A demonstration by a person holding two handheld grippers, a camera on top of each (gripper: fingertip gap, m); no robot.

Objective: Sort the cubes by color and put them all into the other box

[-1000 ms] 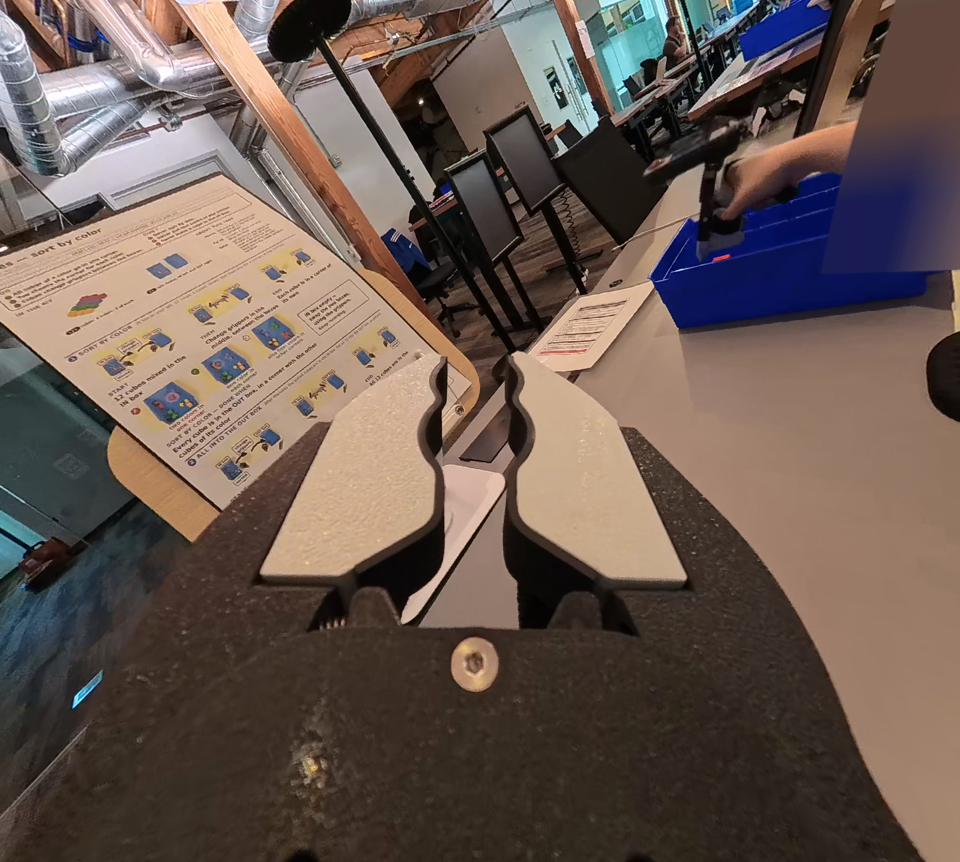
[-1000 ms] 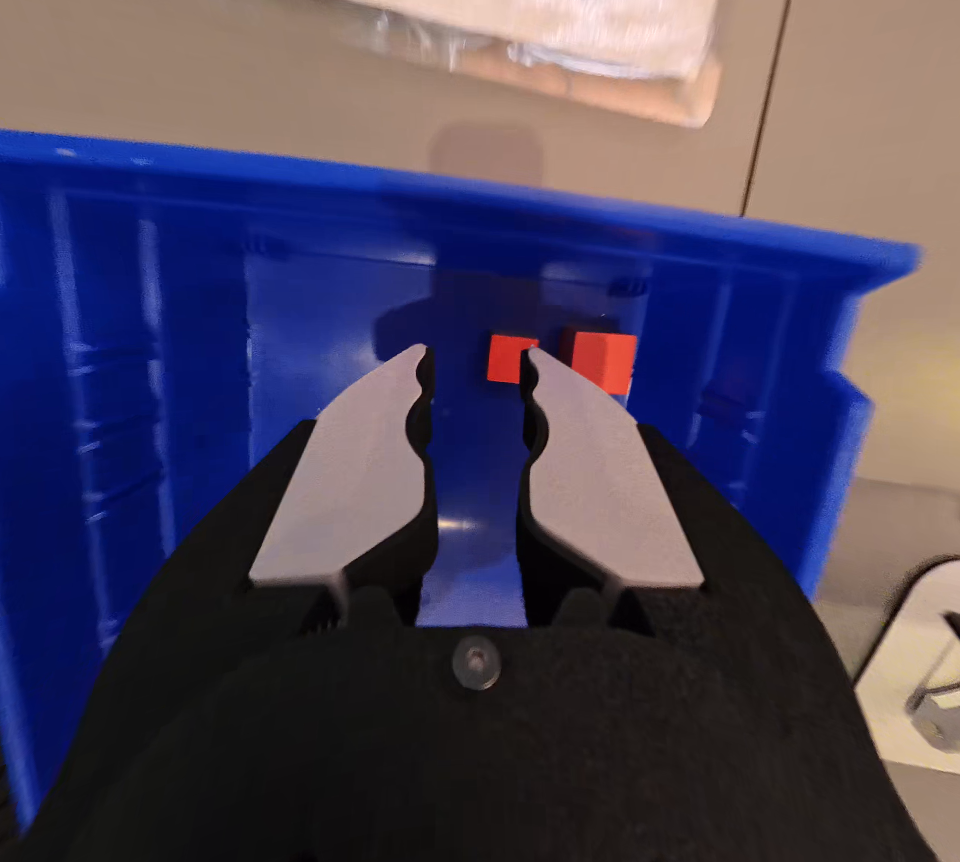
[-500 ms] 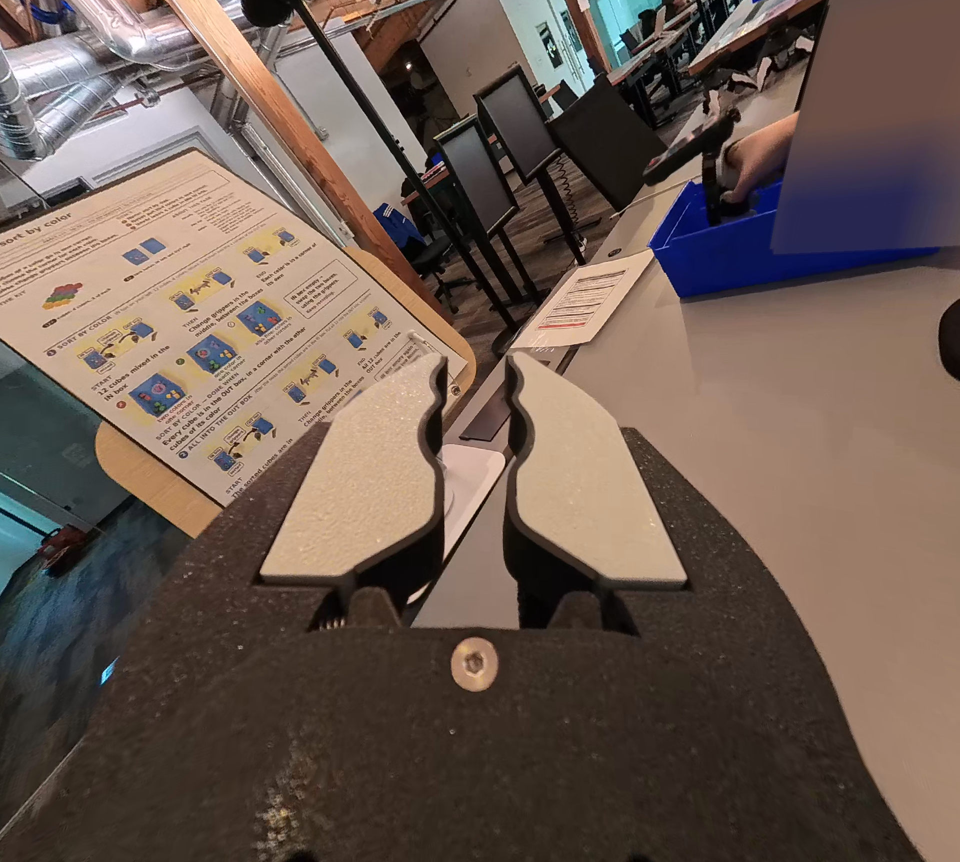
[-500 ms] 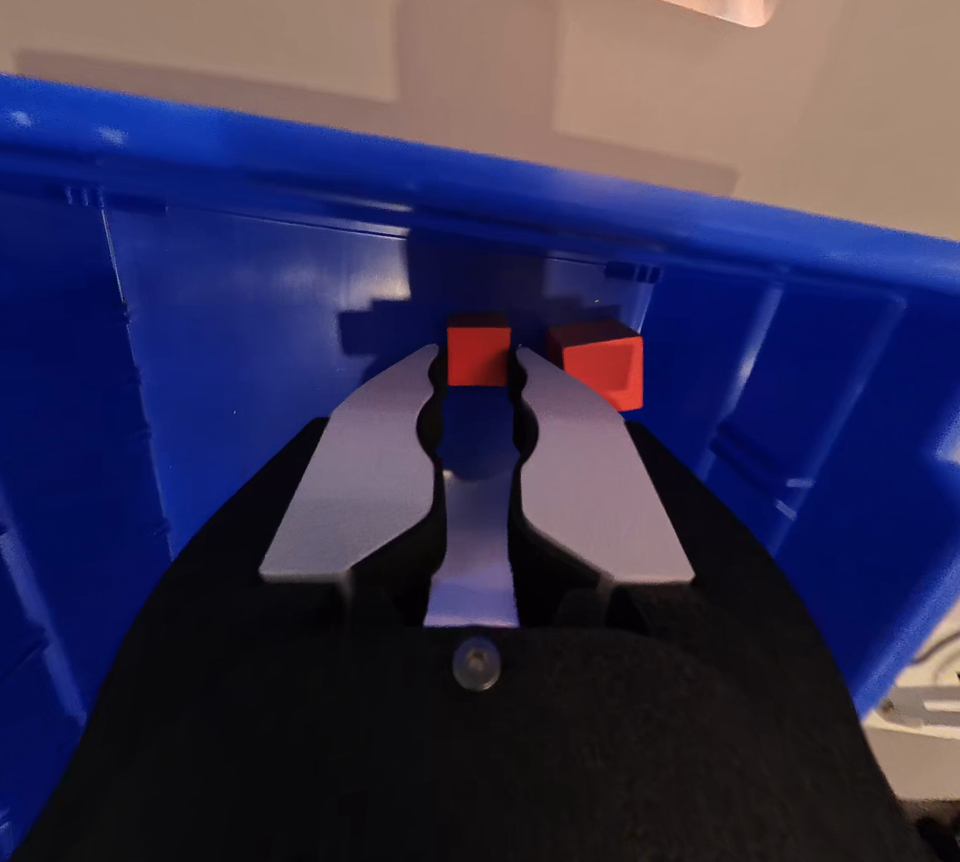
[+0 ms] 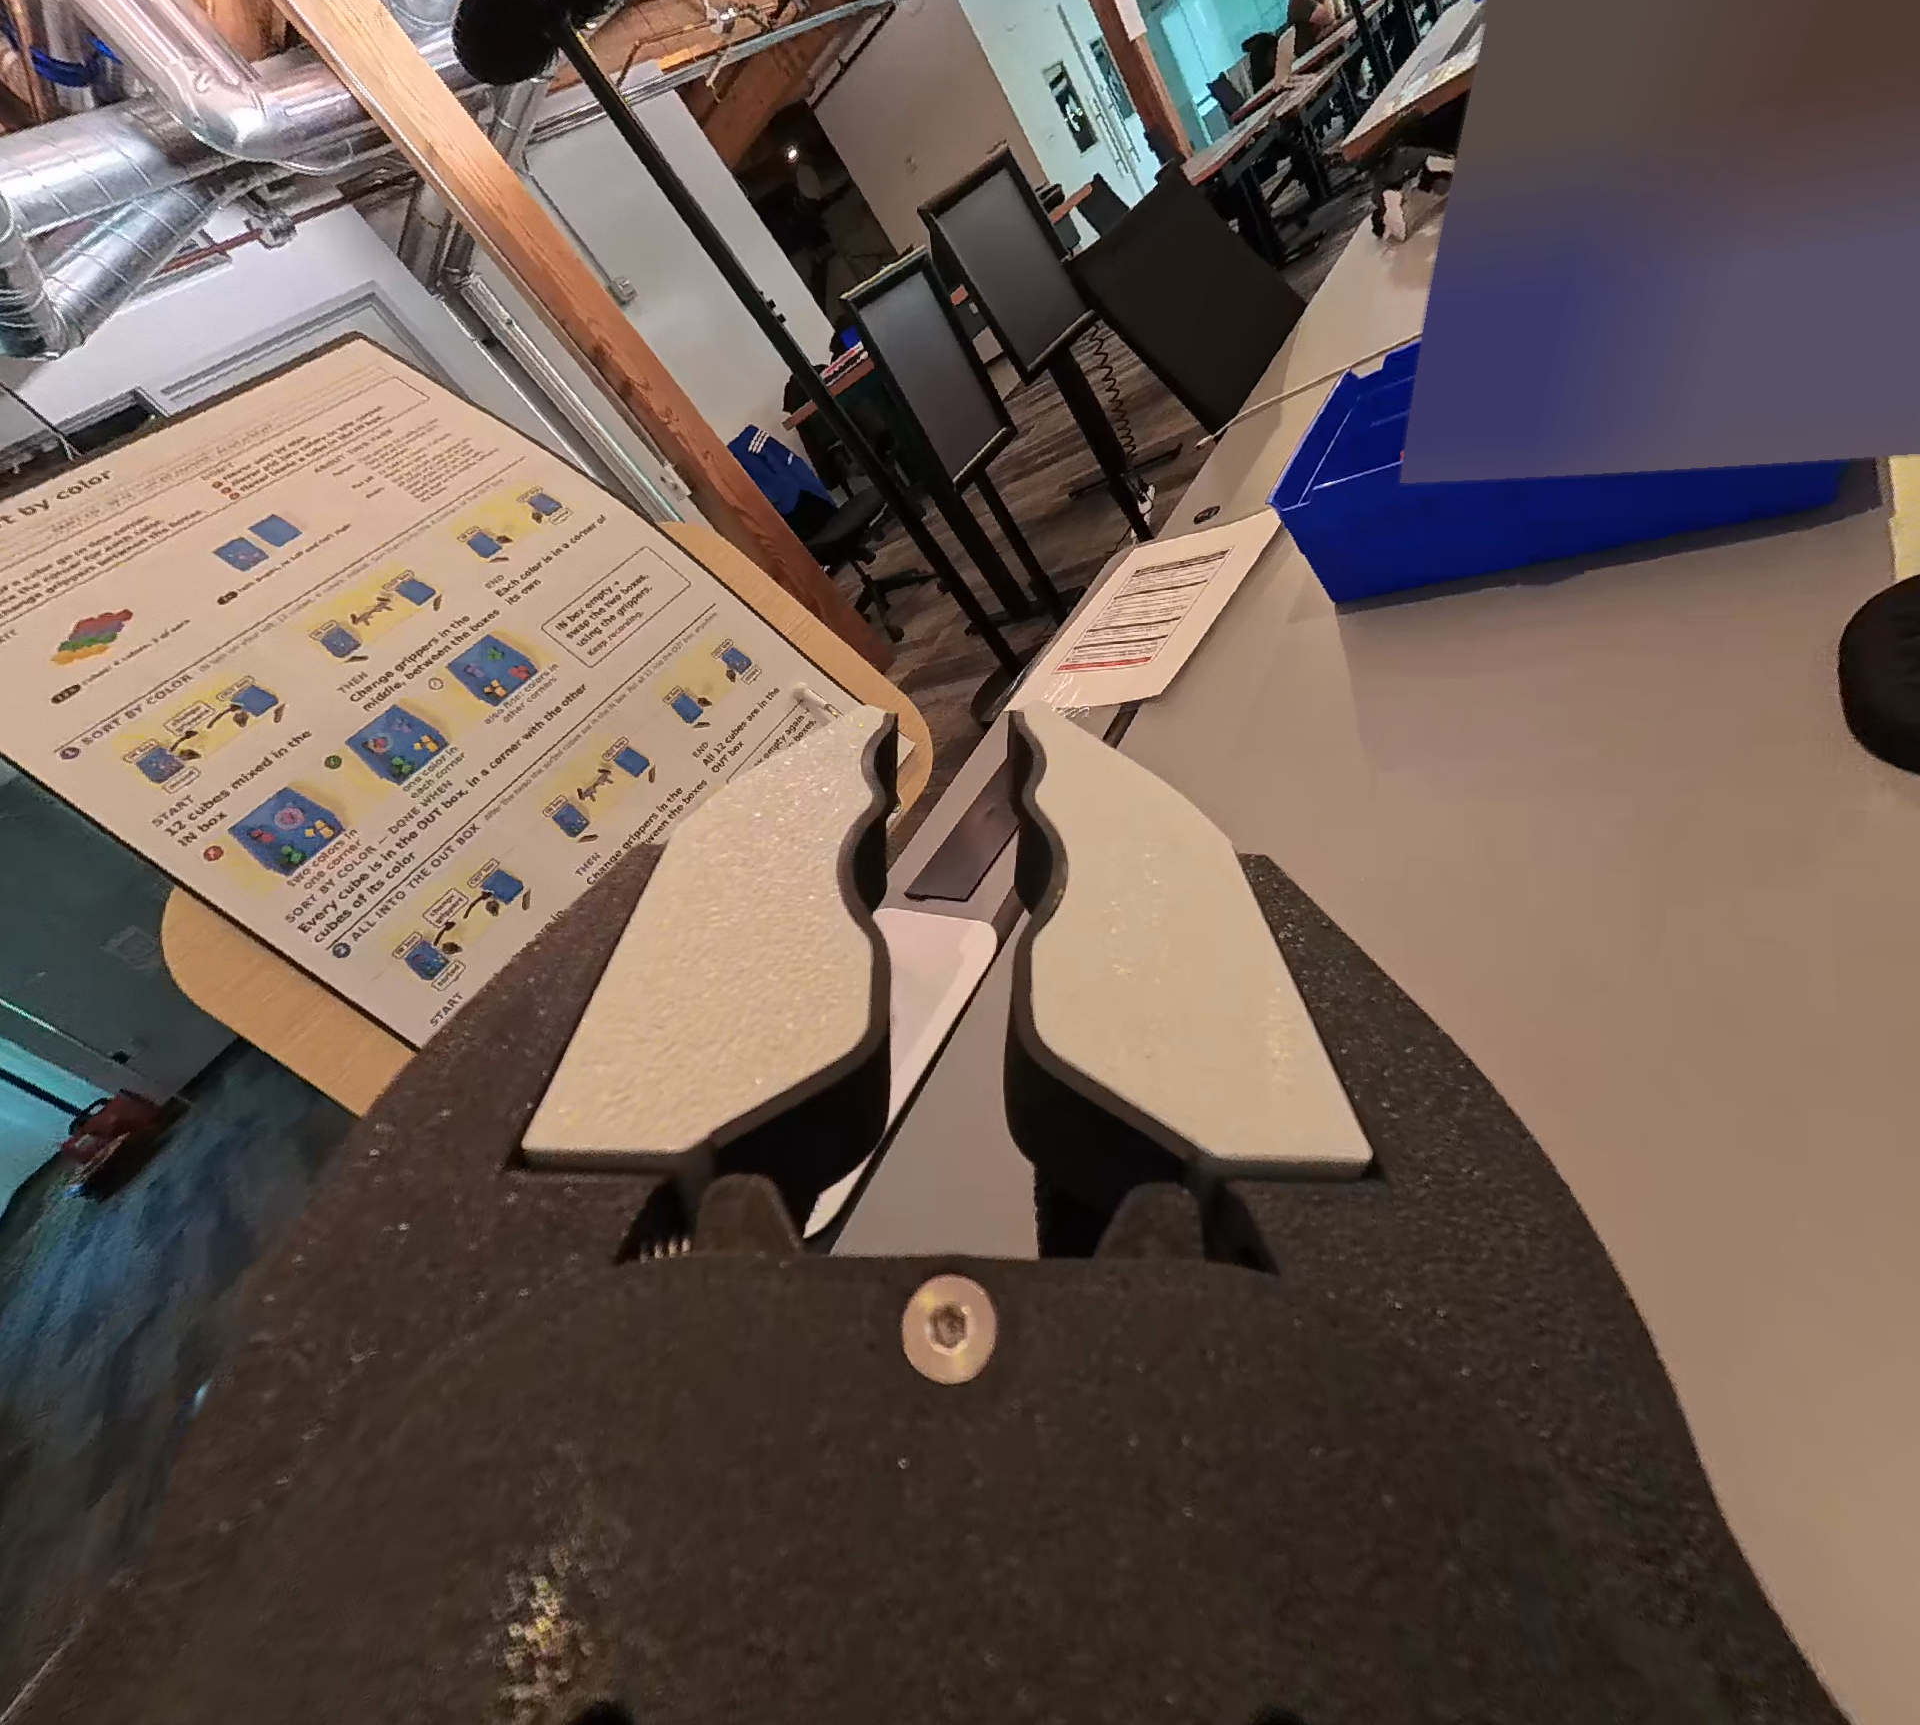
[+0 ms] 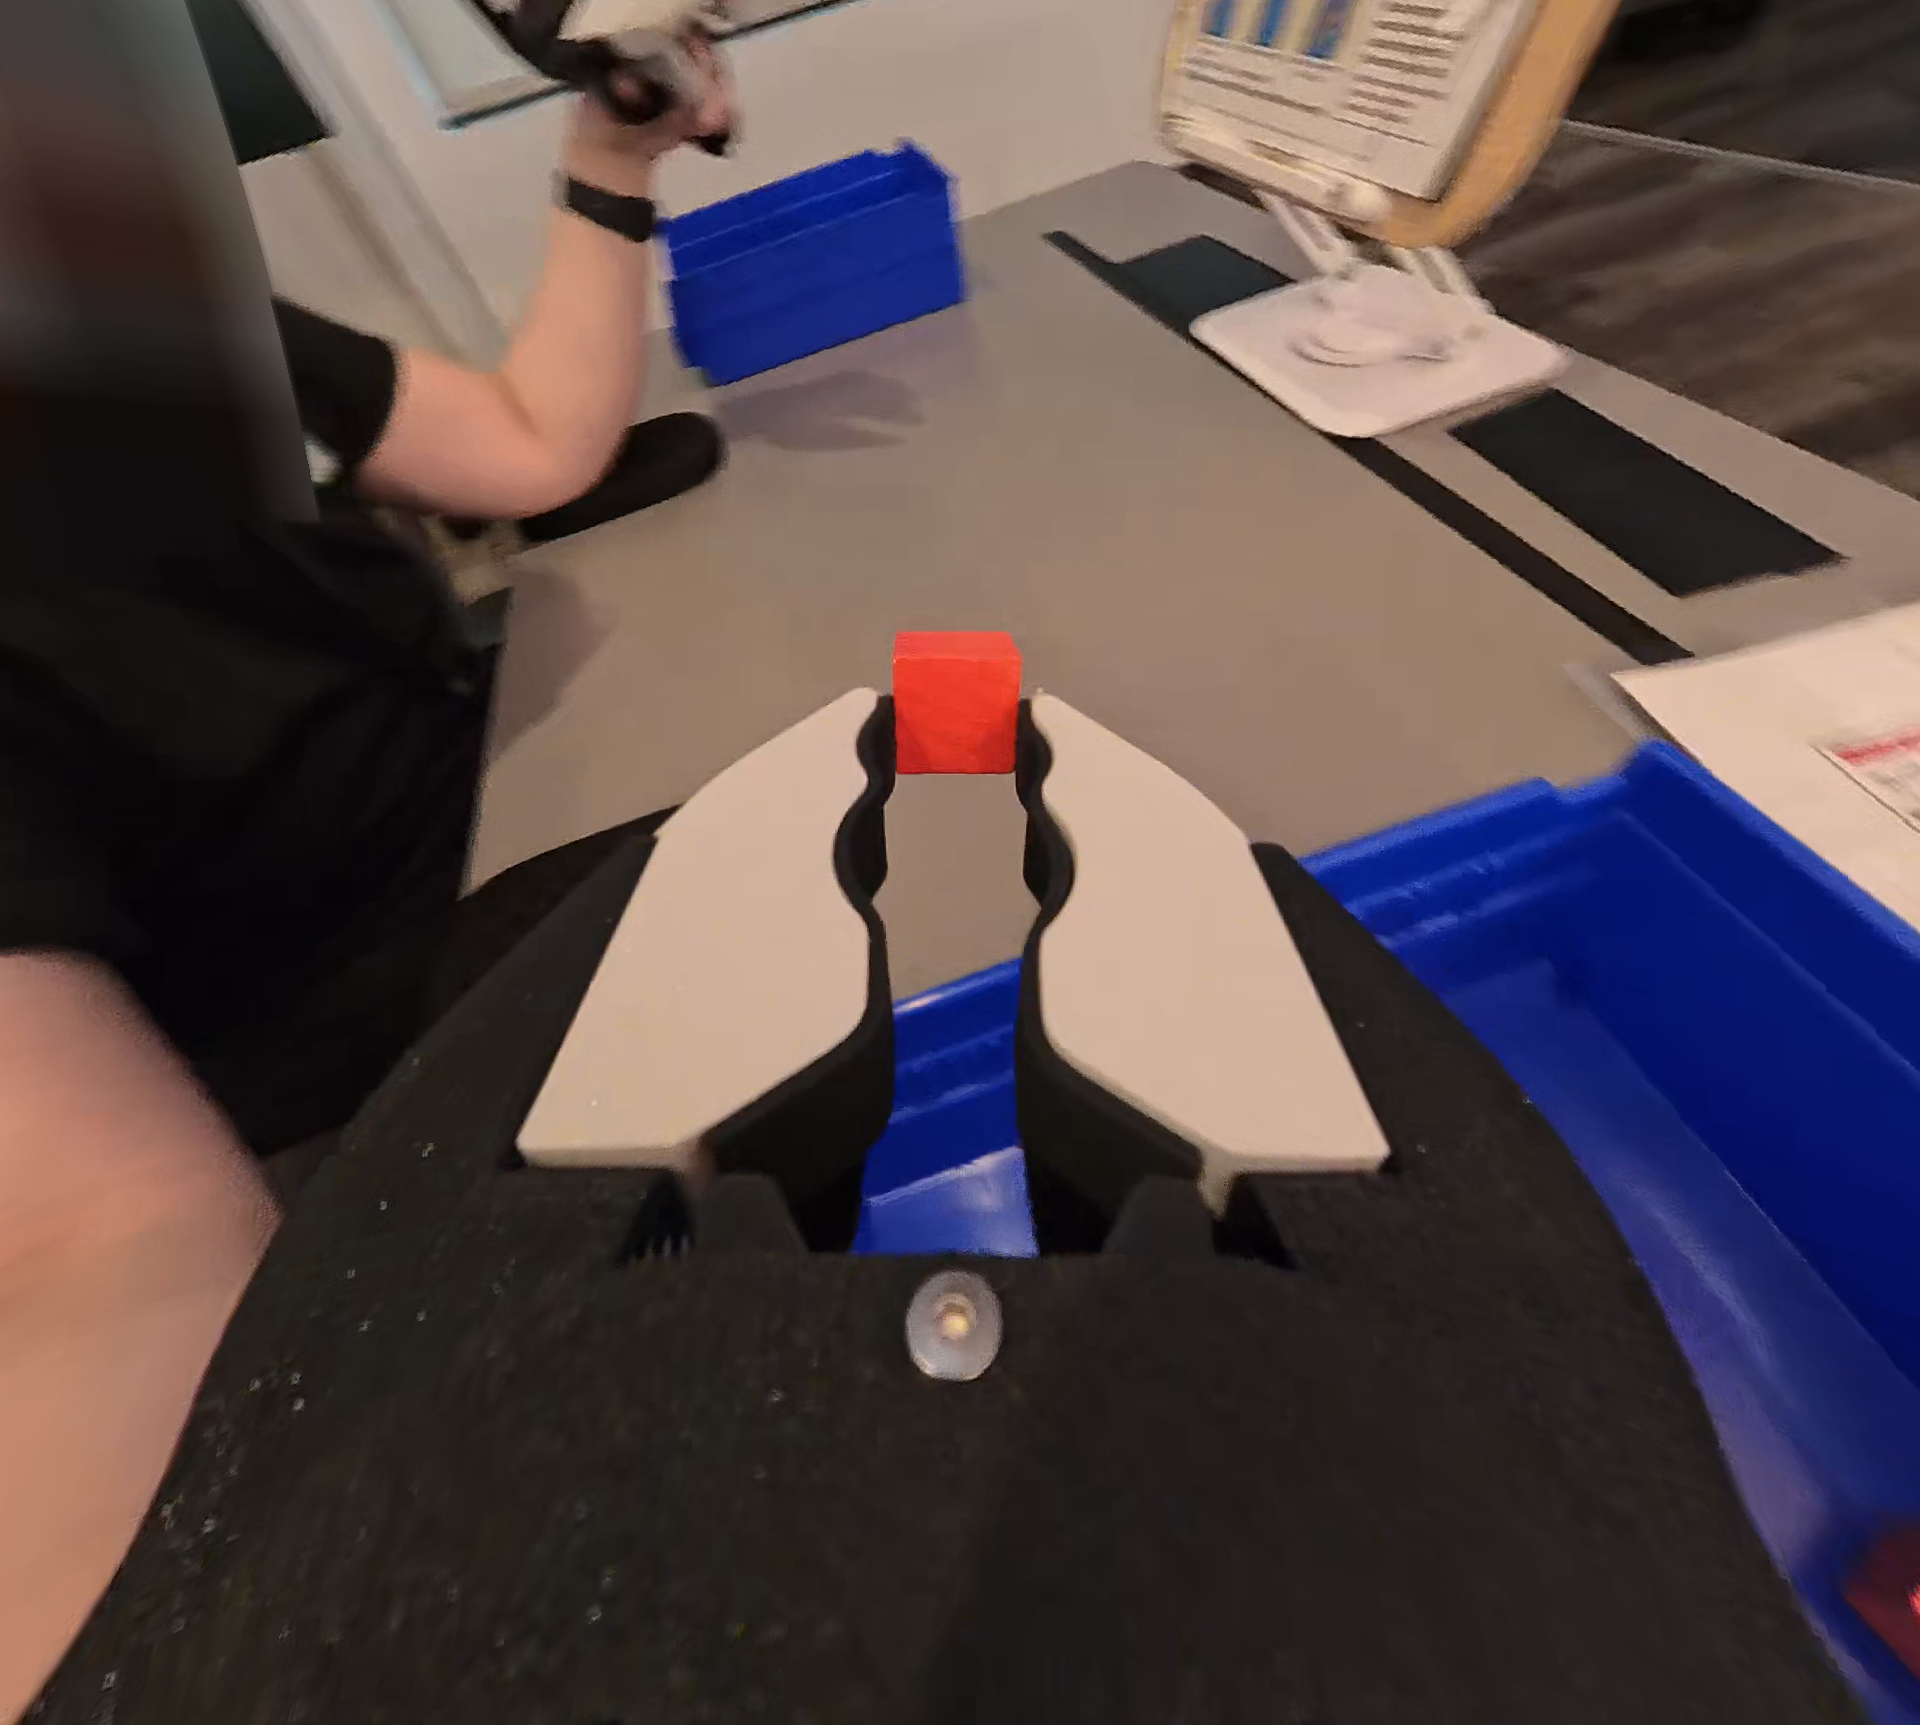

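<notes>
between right gripper (image 6: 954, 719) jaws: red cube (image 6: 954, 701), above blue box (image 6: 1621, 979).

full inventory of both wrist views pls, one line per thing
Cube: 1, red, clamped at the right tool's tips.
Near box: 1, blue, below right tool.
Far box: 1, blue, across the table.
Table: 1, grey.
Instruction board: 1, cream, on a white stand.
Paper sheet: 1, white, beside near box.
Left tool: open, empty.
Right tool: shut on cube.
</notes>
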